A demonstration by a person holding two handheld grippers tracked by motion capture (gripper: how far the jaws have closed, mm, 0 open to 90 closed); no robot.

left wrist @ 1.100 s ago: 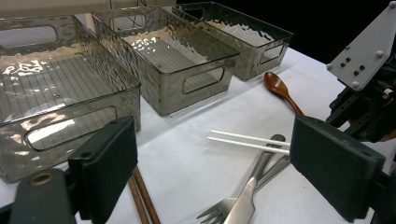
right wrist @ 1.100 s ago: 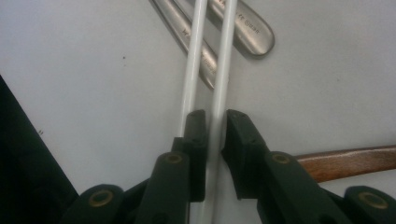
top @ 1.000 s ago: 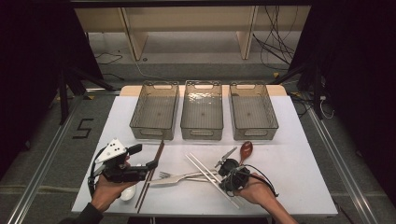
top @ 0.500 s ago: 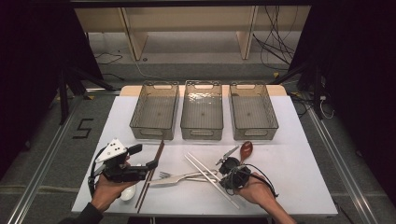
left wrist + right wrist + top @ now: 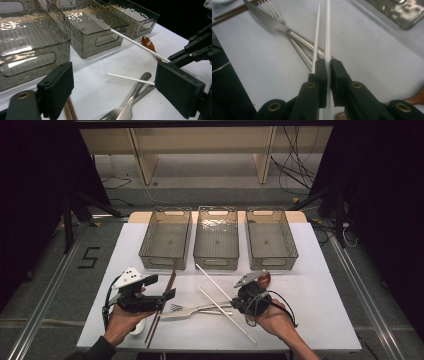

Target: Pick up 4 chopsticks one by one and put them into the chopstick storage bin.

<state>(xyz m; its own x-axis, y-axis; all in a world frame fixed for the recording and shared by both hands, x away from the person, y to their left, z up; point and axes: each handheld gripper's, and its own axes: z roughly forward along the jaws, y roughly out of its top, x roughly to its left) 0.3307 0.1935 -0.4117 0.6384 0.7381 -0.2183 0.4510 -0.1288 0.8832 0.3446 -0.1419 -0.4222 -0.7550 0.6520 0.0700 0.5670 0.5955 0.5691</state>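
2 grippers are over the near half of the table (image 5: 320, 285), and the action sits with the right gripper (image 5: 328, 67): its jaws are pressed together on a white chopstick (image 5: 327, 30), which runs straight out between the pads and away across the white surface. Just to its left lies a 2nd white chopstick (image 5: 316, 35), outside the jaws and nearly parallel. Beyond them a knife (image 5: 265, 18) and a fork (image 5: 272, 10) lie crossed, their handles passing under the white sticks.

Over on the left, the left gripper (image 5: 113, 85) has its jaws wide apart, holding nothing, hovering above the fork and knife handles. Below its left pad a pair of brown chopsticks (image 5: 70, 111) lies on the table.

Further out, a brown wooden spoon (image 5: 149, 45) rests to the right, just beyond the right gripper in the high view. At the far side, 3 clear bins stand in a row: the left bin (image 5: 166, 239), the middle bin (image 5: 216, 238) and the right bin (image 5: 270, 238). The far tip of 1 white chopstick reaches close to the middle bin's near wall.
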